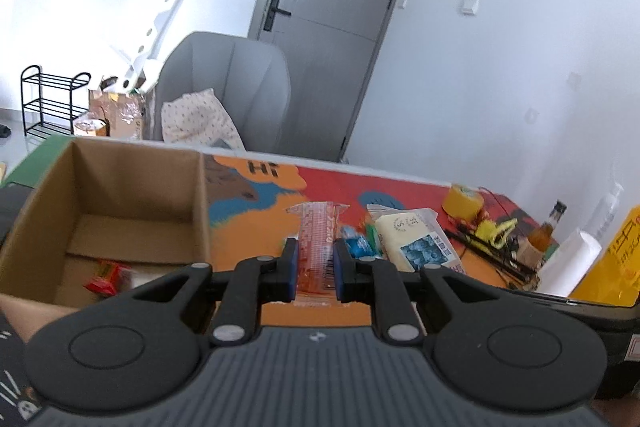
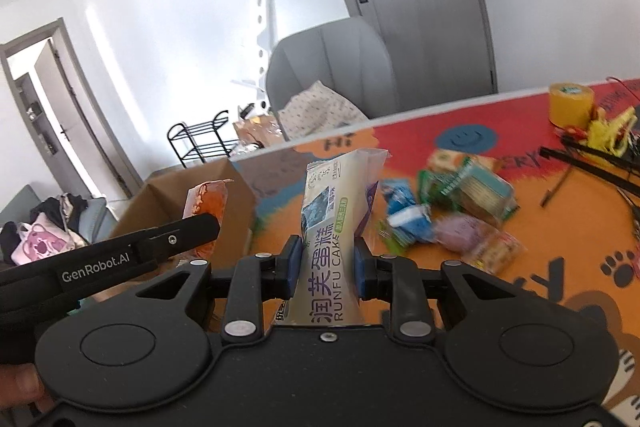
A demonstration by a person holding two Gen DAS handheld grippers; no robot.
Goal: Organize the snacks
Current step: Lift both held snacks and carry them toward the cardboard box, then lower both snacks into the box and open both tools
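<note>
Cardboard box sits open at the table's left edge. Left gripper pinches an orange snack stick pointing forward; right gripper clamps a cake packet, seemingly lifted, lengthwise ahead.

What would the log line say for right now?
left gripper: shut on orange snack stick | right gripper: shut on cake packet | cardboard box: one red snack inside | loose snacks on mat

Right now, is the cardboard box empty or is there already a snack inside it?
Not empty. In the left wrist view the open cardboard box has one small red snack packet lying on its bottom; the rest of the visible bottom is bare.
</note>
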